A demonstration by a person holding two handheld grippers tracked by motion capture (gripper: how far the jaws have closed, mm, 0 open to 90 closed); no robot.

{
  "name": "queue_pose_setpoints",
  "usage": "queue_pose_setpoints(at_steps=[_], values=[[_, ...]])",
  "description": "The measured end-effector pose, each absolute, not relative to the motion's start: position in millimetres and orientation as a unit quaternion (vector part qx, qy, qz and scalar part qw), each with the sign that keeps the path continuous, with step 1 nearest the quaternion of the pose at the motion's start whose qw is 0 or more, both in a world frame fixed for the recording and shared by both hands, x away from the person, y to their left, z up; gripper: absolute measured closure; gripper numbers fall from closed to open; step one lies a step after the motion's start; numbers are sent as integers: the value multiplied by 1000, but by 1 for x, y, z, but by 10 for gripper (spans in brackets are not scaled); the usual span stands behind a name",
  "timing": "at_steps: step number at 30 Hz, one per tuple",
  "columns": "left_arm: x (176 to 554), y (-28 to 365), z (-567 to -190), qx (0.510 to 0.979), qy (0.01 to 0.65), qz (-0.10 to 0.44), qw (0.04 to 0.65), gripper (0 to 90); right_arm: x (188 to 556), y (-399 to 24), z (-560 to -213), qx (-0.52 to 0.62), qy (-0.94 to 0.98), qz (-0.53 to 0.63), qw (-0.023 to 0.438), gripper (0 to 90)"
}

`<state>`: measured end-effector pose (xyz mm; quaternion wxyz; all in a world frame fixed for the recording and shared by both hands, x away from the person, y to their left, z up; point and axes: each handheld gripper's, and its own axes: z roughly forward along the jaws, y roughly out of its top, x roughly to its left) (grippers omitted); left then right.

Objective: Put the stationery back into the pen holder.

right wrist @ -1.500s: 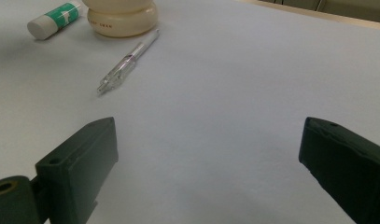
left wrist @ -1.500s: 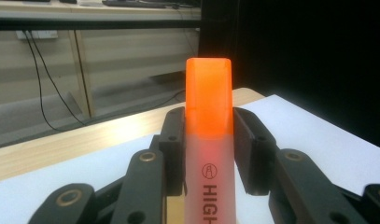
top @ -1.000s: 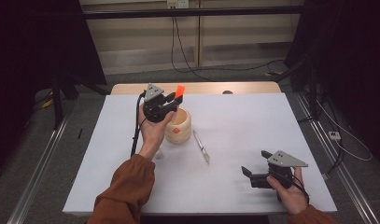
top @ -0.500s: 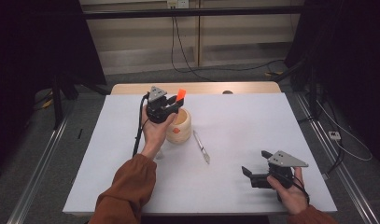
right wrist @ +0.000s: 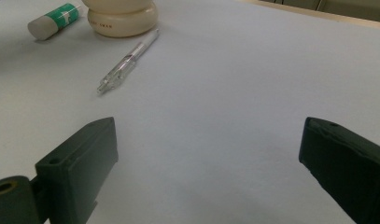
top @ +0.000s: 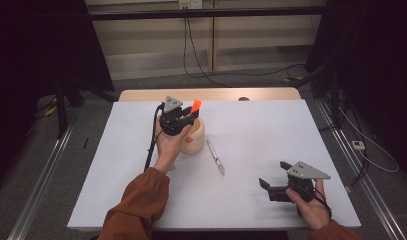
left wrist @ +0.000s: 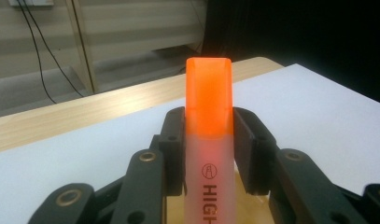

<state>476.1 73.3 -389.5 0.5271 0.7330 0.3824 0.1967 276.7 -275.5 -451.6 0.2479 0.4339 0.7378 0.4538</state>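
Note:
My left gripper (top: pixel 187 114) is shut on an orange-capped highlighter (left wrist: pixel 209 140), held above a cream round holder (top: pixel 193 137) at the table's back left; the orange cap (top: pixel 196 105) sticks up beyond the jaws. The holder's rim (left wrist: pixel 253 205) shows just below the jaws in the left gripper view. A clear pen (top: pixel 216 157) lies on the white table (top: pixel 251 125) to the right of the holder (right wrist: pixel 122 18); the same pen (right wrist: pixel 127 60) appears in the right gripper view. My right gripper (top: pixel 272 182) rests open near the front right, with nothing between its jaws.
A white tube with a green label (right wrist: pixel 54 19) lies beside the holder. A bare wooden strip (top: pixel 211 94) runs along the table's far edge. Dark stands and cables (top: pixel 196 45) surround the table on the floor.
The left gripper with the highlighter has shifted slightly toward the holder. The right gripper has stayed put.

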Motion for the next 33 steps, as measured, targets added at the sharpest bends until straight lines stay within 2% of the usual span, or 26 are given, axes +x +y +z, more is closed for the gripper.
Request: queue_pose_setpoints(at_steps=[26, 31, 33], values=[[468, 87, -399, 759, 387, 179, 491, 667, 277, -275, -451, 436, 737, 452, 251, 42], [465, 84, -397, 764, 380, 190, 485, 579, 277, -276, -451, 436, 736, 452, 251, 42], [464, 84, -395, 763, 381, 191, 486, 511, 277, -276, -451, 436, 736, 452, 251, 42]])
